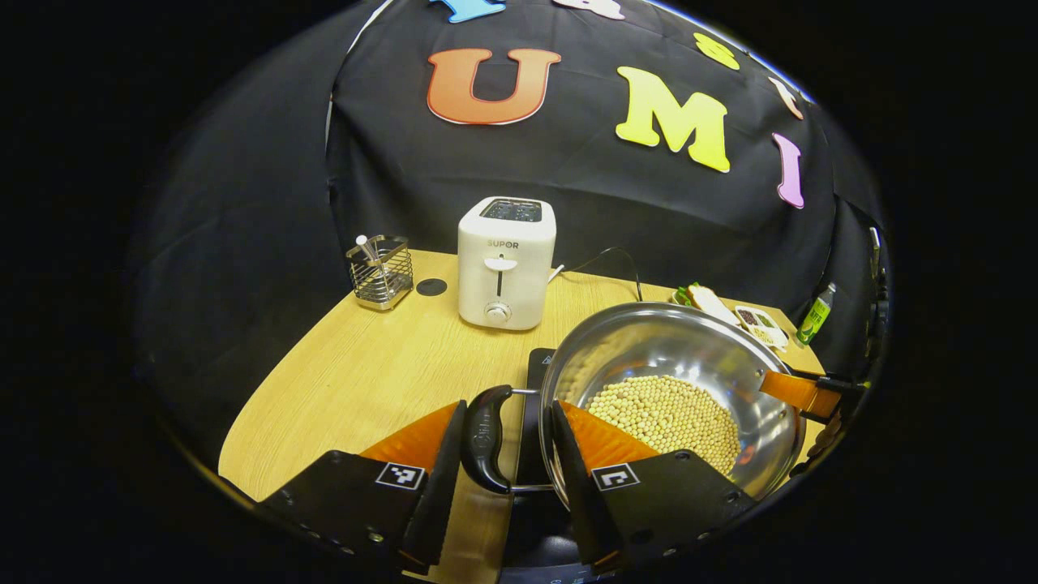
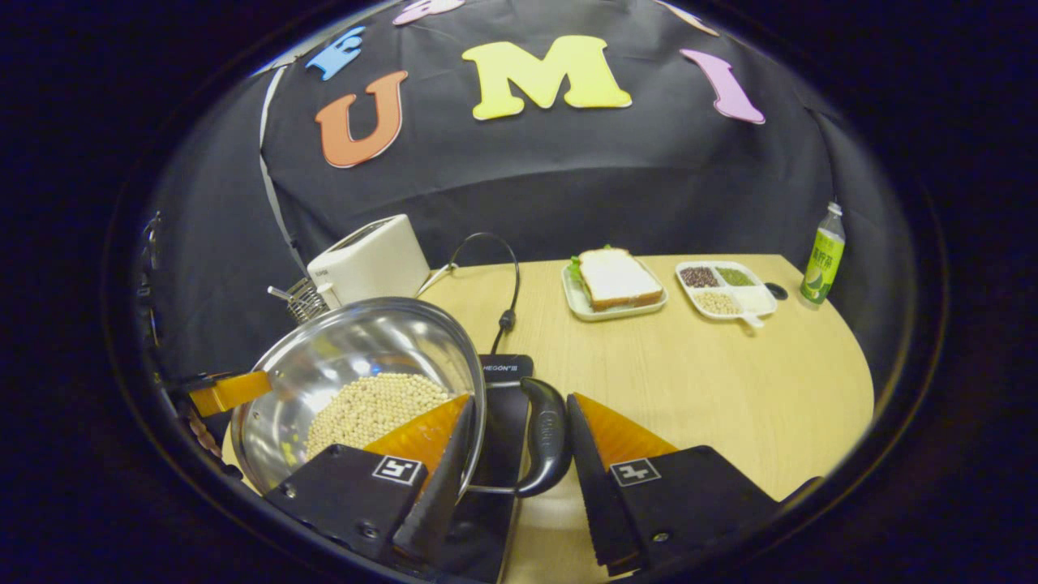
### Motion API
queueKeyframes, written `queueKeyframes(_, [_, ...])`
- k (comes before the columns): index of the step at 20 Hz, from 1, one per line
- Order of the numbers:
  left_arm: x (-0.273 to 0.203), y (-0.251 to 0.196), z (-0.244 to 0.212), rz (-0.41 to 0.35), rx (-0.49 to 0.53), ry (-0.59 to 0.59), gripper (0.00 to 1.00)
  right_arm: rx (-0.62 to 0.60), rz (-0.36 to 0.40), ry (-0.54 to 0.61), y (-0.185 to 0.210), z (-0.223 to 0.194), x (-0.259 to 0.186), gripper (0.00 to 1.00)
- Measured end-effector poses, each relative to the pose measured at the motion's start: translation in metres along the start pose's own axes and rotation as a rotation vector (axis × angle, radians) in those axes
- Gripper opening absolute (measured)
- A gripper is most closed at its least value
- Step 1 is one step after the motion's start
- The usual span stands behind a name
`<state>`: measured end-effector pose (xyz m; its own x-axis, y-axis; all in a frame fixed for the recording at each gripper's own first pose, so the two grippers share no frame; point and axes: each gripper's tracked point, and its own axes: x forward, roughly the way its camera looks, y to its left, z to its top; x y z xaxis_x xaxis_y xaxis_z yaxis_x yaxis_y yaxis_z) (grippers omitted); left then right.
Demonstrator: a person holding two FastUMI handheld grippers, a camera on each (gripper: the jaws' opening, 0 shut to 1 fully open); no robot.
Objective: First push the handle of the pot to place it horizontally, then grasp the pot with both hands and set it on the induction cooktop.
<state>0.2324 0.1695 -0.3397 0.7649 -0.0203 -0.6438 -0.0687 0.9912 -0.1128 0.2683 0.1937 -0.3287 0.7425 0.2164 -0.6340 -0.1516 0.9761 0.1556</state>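
the steel pot is the landmark: a wide, shiny, round-bottomed pan with a layer of small pale round beans in its bowl, sitting over the flat black induction cooktop, whose glossy slab shows under and beside it on the wooden table.

in the left gripper view the left gripper brackets the pot's black curved side handle; the handle stands between the two spread fingers, one finger just outside it, the other over the pot's rim. whether either pad presses the handle cannot be told. across the pot, the other gripper's finger lies at the far rim.

in the right gripper view the right gripper frames the opposite black handle the same way, jaws apart, one finger over the rim and beans, one outside; contact cannot be told.

behind the pot stands a white boxy toaster, with a wire utensil caddy beside it. beyond the pot on its other side lie a sandwich on a plate, a divided tray of grains and a green bottle.
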Motion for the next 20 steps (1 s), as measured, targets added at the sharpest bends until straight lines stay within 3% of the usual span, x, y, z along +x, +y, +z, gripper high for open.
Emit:
queueKeyframes(1, [-0.001, 0.001, 0.0, 0.004, -0.009, 0.002, 0.6, 0.001, 0.006, -0.018, -0.001, 0.003, -0.007, 0.75])
queueKeyframes(2, [-0.002, 0.001, 0.003, 0.005, -0.015, -0.008, 0.61, 0.007, 0.012, -0.04, -0.002, 0.006, -0.015, 0.71])
queueKeyframes(7, [-0.022, 0.012, 0.019, 0.049, -0.054, -0.104, 0.65, 0.015, -0.013, -0.154, -0.025, 0.024, -0.073, 0.78])
queueKeyframes(8, [-0.033, 0.01, 0.023, 0.043, -0.072, -0.126, 0.72, 0.018, -0.02, -0.166, -0.031, 0.025, -0.085, 0.82])
queueKeyframes(9, [-0.042, 0.009, 0.026, 0.035, -0.09, -0.152, 0.72, 0.024, -0.021, -0.179, -0.036, 0.024, -0.099, 0.88])
queueKeyframes(11, [-0.06, 0.007, 0.03, 0.042, -0.107, -0.203, 0.81, 0.032, -0.014, -0.208, -0.046, 0.022, -0.125, 0.92])
queueKeyframes(14, [-0.102, 0.001, 0.031, 0.048, -0.076, -0.279, 0.91, 0.013, -0.004, -0.276, -0.055, 0.016, -0.166, 0.94])
queueKeyframes(15, [-0.118, -0.002, 0.034, 0.051, -0.064, -0.314, 0.79, 0.001, -0.009, -0.304, -0.057, 0.015, -0.182, 0.95])
queueKeyframes(16, [-0.134, -0.006, 0.036, 0.056, -0.051, -0.341, 0.93, -0.008, -0.018, -0.33, -0.06, 0.012, -0.199, 0.95])
queueKeyframes(20, [-0.202, -0.033, 0.042, 0.096, 0.022, -0.44, 0.95, -0.027, -0.02, -0.413, -0.066, 0.005, -0.277, 0.97])
